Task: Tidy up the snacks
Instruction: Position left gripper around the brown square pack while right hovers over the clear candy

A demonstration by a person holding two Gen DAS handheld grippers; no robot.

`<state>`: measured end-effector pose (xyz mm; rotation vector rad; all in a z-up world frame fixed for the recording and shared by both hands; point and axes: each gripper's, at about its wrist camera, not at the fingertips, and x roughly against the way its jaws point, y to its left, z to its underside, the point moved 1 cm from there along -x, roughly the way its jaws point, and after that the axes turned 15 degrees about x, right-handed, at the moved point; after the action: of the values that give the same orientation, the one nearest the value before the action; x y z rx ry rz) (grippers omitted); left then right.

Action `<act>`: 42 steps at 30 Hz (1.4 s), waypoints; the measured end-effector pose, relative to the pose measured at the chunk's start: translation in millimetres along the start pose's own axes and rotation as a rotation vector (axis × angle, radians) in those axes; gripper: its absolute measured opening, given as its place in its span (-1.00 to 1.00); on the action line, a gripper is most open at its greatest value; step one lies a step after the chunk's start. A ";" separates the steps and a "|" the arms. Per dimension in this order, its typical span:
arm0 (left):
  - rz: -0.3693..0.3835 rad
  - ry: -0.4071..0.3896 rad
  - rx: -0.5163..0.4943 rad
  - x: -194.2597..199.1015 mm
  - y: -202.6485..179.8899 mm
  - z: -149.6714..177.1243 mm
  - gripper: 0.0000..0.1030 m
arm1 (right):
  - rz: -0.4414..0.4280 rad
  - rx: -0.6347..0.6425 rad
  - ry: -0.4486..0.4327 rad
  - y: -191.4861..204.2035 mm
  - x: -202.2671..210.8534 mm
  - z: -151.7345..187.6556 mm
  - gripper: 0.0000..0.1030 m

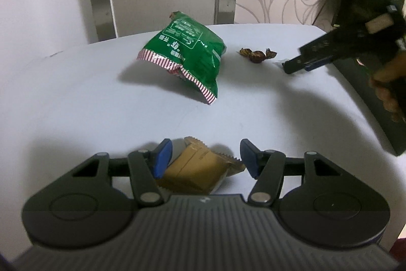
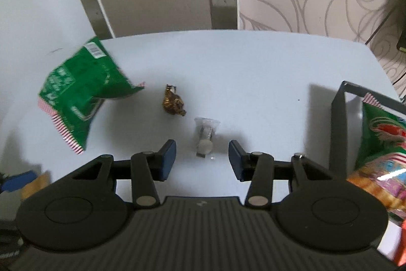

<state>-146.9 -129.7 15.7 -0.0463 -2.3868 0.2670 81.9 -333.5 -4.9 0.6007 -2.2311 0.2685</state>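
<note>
The green bag [image 1: 186,56] carries small white writing too blurred to read, and both the left gripper [image 1: 203,156] and right gripper [image 2: 202,159] stand apart, gripping nothing, with bare white table [image 2: 253,73] beyond.

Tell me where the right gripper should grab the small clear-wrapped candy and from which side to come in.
Grip the clear-wrapped candy across its round middle, probably best from above, where the right gripper hangs with open jaws on either side. It lies flat on the white table, its long axis pointing away from the gripper, so the pads would close on its narrow width rather than the flimsy twisted ends.
</note>
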 end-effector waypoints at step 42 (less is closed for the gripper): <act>0.124 0.004 -0.211 0.5 16.9 13.6 0.44 | 0.107 0.050 -0.011 100.9 99.0 142.7 0.59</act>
<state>-157.1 -115.5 2.8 -0.2935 -2.4030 0.0722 -117.9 -332.7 -25.3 0.5112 -2.2766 0.3771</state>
